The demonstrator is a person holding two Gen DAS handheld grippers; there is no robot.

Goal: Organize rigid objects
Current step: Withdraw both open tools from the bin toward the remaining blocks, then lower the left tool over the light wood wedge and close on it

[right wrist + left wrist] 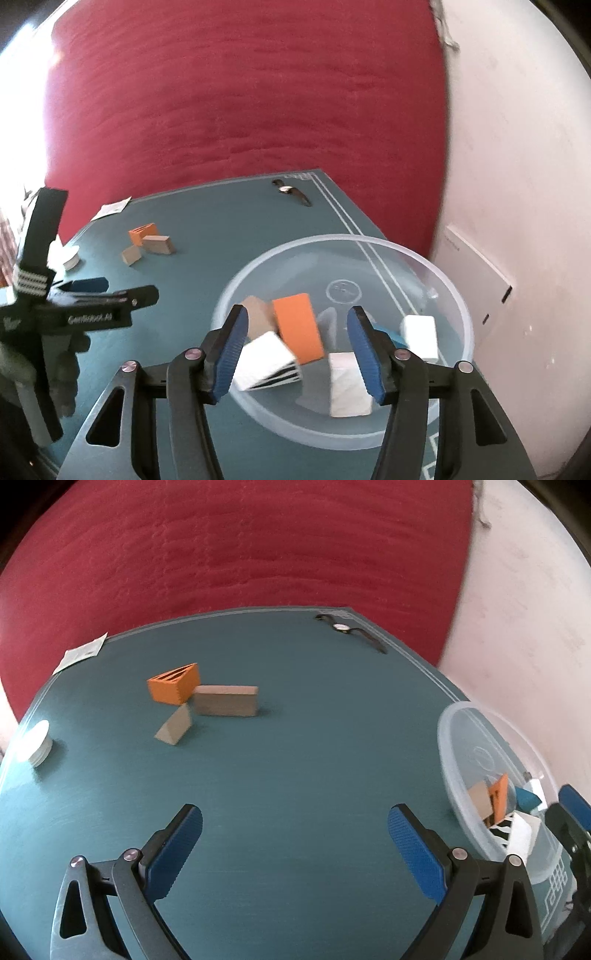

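On the teal table an orange slotted block [173,685], a tan rectangular block [225,700] and a tan wedge [173,726] lie touching each other; they also show far left in the right wrist view [149,243]. My left gripper [295,853] is open and empty, hovering well short of them. A clear plastic bowl [448,284] holds several blocks: an orange one [299,328], a tan one, white ones [345,384] and a blue one. My right gripper [295,354] is open above the bowl, holding nothing. The bowl also shows at the right of the left wrist view [476,760].
A wristwatch [347,628] lies at the table's far corner. A white round lid [37,744] sits at the left edge, a paper slip [79,655] at the far left edge. A red wall stands behind the table, a white wall to the right.
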